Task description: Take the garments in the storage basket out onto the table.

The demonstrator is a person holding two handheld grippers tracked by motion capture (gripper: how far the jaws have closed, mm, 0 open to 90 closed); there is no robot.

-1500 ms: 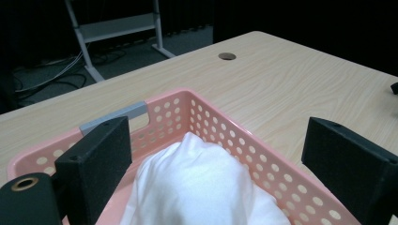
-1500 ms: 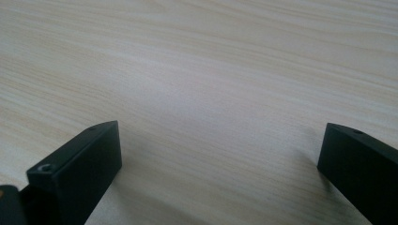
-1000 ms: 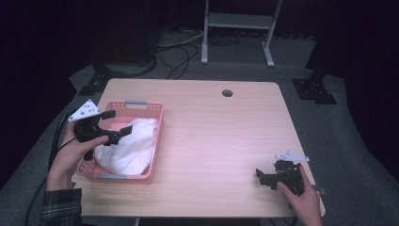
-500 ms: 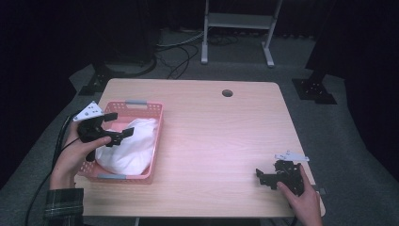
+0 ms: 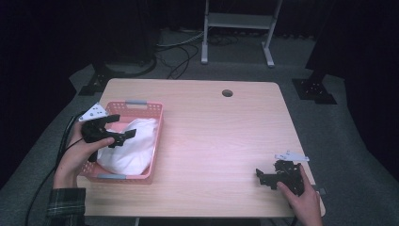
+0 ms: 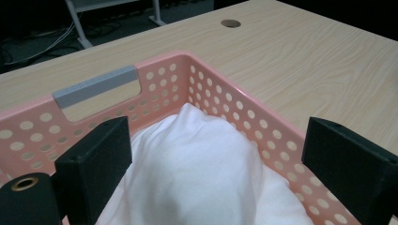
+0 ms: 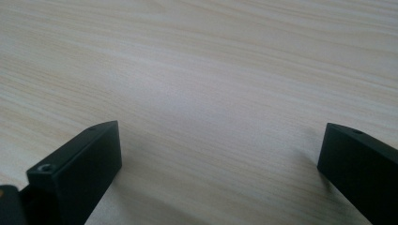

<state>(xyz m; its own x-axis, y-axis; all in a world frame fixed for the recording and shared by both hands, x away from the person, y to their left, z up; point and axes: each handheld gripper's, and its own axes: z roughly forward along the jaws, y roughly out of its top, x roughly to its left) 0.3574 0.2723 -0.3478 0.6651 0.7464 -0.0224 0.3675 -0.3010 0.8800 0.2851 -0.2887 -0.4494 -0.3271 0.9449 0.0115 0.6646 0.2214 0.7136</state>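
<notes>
White cloth lies in pink basket, below spread left tongs.

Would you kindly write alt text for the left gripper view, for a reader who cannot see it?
Open black tongs hover over a bunched white cloth lying in a pink perforated basket with a grey handle. The basket sits on a light wooden table with a round hole near its far edge.

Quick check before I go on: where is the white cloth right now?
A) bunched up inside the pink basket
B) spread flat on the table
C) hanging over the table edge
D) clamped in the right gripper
A: the white cloth lies heaped inside the pink basket, with the open left gripper above it.
</notes>
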